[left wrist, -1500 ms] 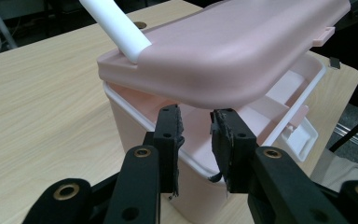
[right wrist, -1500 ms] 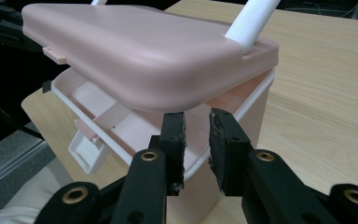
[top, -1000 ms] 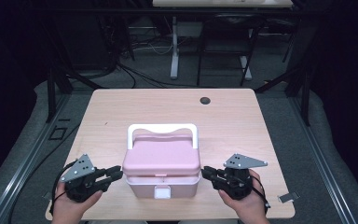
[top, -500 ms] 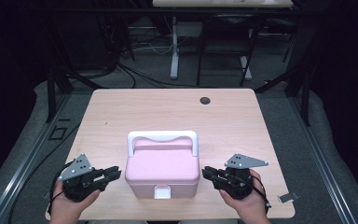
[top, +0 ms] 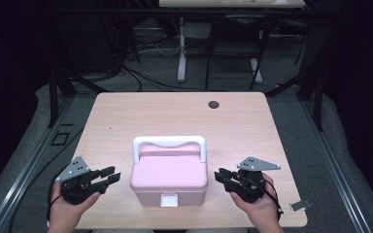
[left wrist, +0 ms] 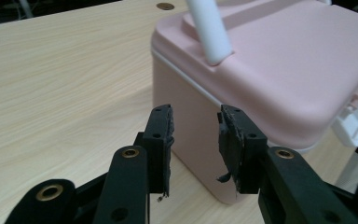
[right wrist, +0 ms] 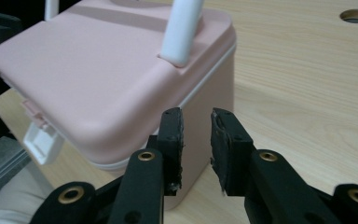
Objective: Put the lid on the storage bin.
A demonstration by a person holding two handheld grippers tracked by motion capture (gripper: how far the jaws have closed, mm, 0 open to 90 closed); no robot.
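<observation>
Pink box near desk front edge, left gripper and right gripper flanking, jaws just opening, apart, empty.

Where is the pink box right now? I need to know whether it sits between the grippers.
In the high view the pink box stands near the table's front edge, between the left gripper and the right gripper, touching neither.
</observation>
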